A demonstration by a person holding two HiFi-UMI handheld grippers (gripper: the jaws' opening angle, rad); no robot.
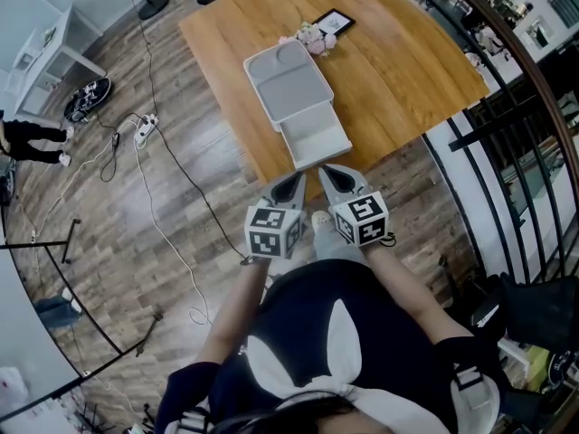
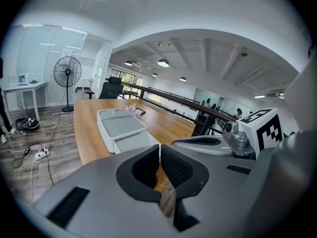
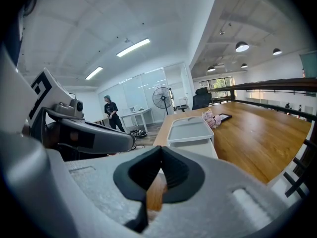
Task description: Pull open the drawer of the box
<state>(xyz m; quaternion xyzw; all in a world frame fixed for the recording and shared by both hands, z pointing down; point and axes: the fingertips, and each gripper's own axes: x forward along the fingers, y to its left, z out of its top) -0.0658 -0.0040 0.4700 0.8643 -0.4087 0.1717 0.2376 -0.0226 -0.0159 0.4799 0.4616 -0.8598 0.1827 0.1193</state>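
- Centrally, the box [image 1: 288, 80] is seen on the wooden tabletop [image 1: 407, 70], with its drawer [image 1: 315, 143] drawn out toward the near edge.
- At that edge, the left gripper [image 1: 291, 186] and right gripper [image 1: 333, 177] are held side by side, pointed at the drawer and tilted slightly downward.
- Both pairs of jaws are pressed together, and nothing is gripped.

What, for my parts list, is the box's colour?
Light grey box, clearest in the head view.

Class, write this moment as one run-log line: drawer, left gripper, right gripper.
drawer: pulled out of box | left gripper: shut, nothing between jaws | right gripper: shut, nothing between jaws, near drawer front
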